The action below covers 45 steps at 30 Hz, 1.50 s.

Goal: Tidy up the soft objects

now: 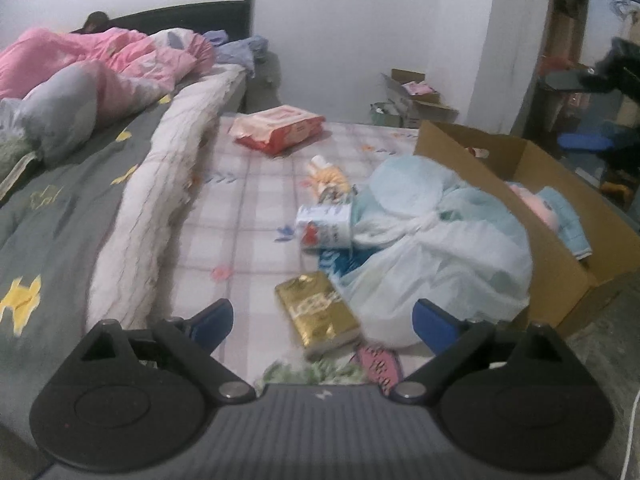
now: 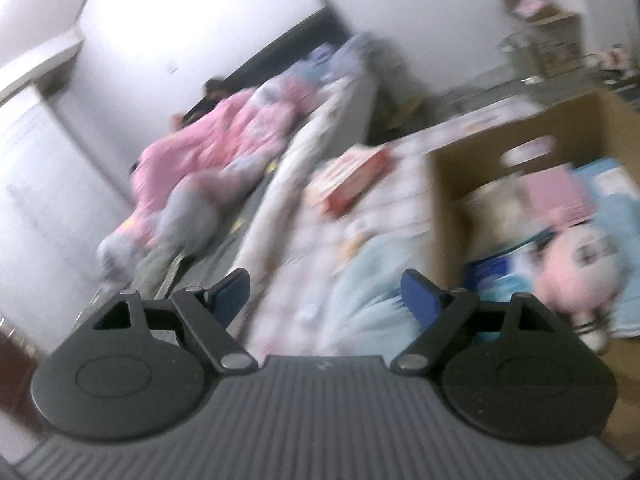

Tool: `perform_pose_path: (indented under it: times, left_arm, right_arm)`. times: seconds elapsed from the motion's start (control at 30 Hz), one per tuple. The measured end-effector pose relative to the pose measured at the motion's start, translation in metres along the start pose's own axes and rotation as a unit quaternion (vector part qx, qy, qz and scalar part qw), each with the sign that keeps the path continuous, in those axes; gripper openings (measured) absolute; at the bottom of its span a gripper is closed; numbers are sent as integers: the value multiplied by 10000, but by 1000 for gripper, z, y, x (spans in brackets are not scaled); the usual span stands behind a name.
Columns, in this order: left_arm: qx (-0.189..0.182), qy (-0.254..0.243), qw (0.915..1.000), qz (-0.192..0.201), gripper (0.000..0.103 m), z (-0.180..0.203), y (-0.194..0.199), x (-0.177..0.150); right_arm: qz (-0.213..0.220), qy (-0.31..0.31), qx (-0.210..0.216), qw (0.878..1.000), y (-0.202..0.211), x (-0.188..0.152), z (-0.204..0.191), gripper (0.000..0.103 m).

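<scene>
A: Soft bundle [image 1: 436, 236], pale blue-white cloth, sits on the checked mattress [image 1: 248, 216] at 3 o'clock of centre in the left wrist view, touching the cardboard box [image 1: 560, 264].
B: Left gripper [image 1: 324, 322]?
A: Jaws spread wide, nothing between the pads. Gold packet [image 1: 320, 312] lies on the mattress in the gap; right blue pad sits in front of the bundle's lower edge, contact unclear.
B: Right gripper [image 2: 326, 290]?
A: Also spread, empty. View is tilted and blurred. Pink plush [image 2: 580, 264] lies in the box [image 2: 448, 208] at 3 o'clock, pale blue cloth [image 2: 360, 280] behind the pads.
B: Other clutter?
A: Red wipes pack [image 1: 278, 128] at 12, white can [image 1: 324, 226] just left of the bundle, pink quilt [image 1: 112, 60] on the bed at 10.
</scene>
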<state>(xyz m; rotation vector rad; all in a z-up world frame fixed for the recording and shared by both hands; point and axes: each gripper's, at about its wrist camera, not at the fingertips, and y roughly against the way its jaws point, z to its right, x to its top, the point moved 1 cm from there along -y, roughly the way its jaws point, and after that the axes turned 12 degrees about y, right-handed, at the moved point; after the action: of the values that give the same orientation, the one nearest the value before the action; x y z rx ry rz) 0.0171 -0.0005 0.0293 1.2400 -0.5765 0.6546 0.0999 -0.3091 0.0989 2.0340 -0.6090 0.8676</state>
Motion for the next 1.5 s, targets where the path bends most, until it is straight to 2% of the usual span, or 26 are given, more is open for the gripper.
perform_pose_path:
  times: [0.27, 0.37, 0.47, 0.6, 0.73, 0.8, 0.87, 0.97, 1.07, 1.2, 1.33, 1.43, 1.5]
  left_arm:
    - [127, -48, 9999, -48, 97, -12, 3, -21]
    - [97, -55, 9998, -182, 97, -14, 1, -29]
    - [94, -147, 9998, -72, 97, -14, 0, -28]
    - [66, -266, 9993, 270, 97, -12, -7, -8]
    - [-232, -173, 9988, 395, 96, -8, -26, 22]
    - [-255, -64, 9990, 355, 94, -6, -42, 36]
    - [-252, -22, 9991, 346, 86, -4, -58, 48]
    - [-184, -82, 9995, 252, 73, 4, -83, 64]
    - [-224, -137, 9996, 82, 67, 13, -104, 76]
    - [-230, -324, 9987, -312, 67, 27, -135, 84]
    - [-4, -394, 9966, -730, 80, 33, -165, 86]
    - [80, -189, 9959, -882, 79, 25, -179, 88]
    - [22, 29, 9951, -989, 73, 16, -185, 91]
  right_arm:
    - [-569, -225, 591, 9964, -49, -35, -38, 83]
    - [-865, -344, 647, 9936, -67, -52, -44, 83]
    - [-1007, -452, 658, 9917, -78, -63, -47, 83]
    - [-973, -632, 669, 9910, -90, -64, -45, 83]
    - [-859, -764, 647, 9913, -96, -57, -38, 82]
    - [-698, -856, 643, 9918, -95, -53, -35, 81]
    - [-522, -918, 616, 9925, -91, -49, -31, 80]
    - [-342, -944, 527, 9936, -88, -45, -24, 80]
    - [-311, -963, 434, 9939, -91, -43, -17, 80]
    - [-348, -1063, 431, 9928, -99, -42, -6, 80]
    - [-376, -1141, 460, 9917, -105, -42, 2, 80]
    - [-369, -1146, 474, 9916, -108, -41, 2, 80]
    - [-370, -1147, 474, 9916, -110, -41, 4, 80]
